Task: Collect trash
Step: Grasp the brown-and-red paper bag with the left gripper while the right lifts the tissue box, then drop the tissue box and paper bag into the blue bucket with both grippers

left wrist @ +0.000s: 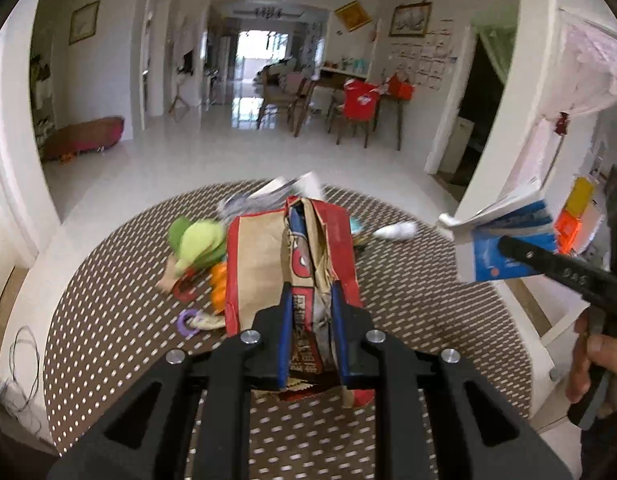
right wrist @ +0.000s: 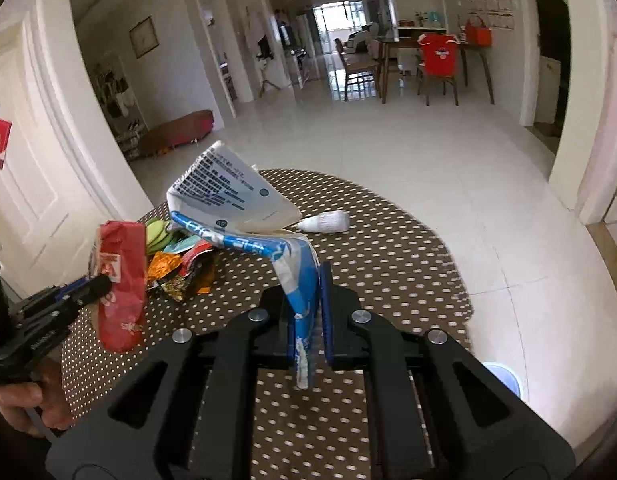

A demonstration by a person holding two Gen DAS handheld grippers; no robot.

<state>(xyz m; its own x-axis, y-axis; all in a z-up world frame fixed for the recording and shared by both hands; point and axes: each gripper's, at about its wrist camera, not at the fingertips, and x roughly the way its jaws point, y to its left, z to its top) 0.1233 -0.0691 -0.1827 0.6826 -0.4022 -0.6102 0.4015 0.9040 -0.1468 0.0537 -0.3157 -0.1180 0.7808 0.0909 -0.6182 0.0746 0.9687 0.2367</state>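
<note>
Brown-and-red paper bag (left wrist: 292,268) clamped in left gripper (left wrist: 308,300), lifted above the polka-dot tabletop (left wrist: 108,300). Right gripper (right wrist: 308,284) clenched on a blue-white wrapper (right wrist: 244,216), also held up over the tabletop. Roughly midway by my read: still lying near the far-left edge are foil wrappers (right wrist: 176,268) and green slices (right wrist: 158,232); white crumpled piece (right wrist: 328,222) near the far edge. No bin identifiable. White tiled floor (right wrist: 428,168), dining chairs beyond.
</note>
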